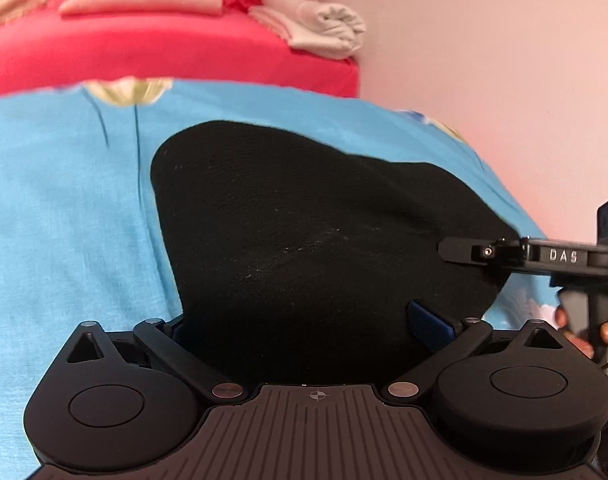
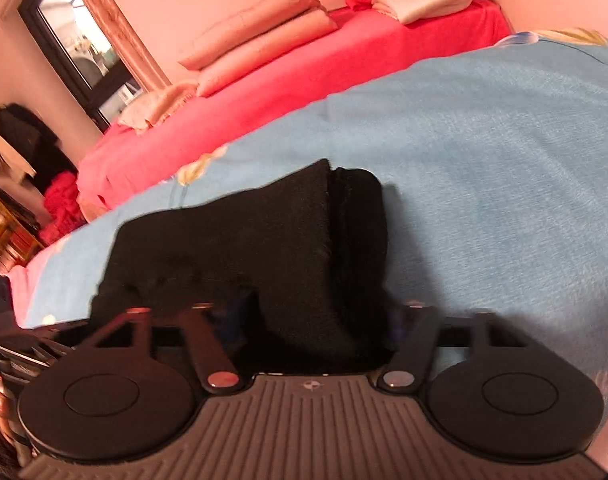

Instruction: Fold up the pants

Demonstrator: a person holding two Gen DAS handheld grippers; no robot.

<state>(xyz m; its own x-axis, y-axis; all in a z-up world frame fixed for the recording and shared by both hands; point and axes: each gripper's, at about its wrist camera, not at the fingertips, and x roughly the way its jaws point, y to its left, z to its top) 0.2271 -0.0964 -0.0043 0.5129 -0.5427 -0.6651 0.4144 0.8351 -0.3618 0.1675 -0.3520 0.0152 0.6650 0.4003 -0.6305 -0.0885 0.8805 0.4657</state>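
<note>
The black pants (image 1: 304, 232) lie in a folded bundle on the blue flowered sheet (image 1: 64, 208). In the left wrist view the cloth fills the gap between my left gripper's (image 1: 304, 332) fingers, and only a blue pad (image 1: 427, 326) shows at the right. The jaws stand wide with cloth between them; whether they pinch it is hidden. My right gripper (image 1: 455, 250) reaches in from the right and touches the bundle's right edge. In the right wrist view the pants (image 2: 264, 248) also fill the space between the right gripper's (image 2: 315, 320) fingers, which are hidden.
A red bed (image 1: 184, 56) stands behind the blue sheet, with folded peach towels (image 1: 144, 0) and a beige cloth pile (image 1: 323, 28) on it. A pink wall (image 1: 503, 60) is at the right. A window (image 2: 84, 48) and furniture show at the left in the right wrist view.
</note>
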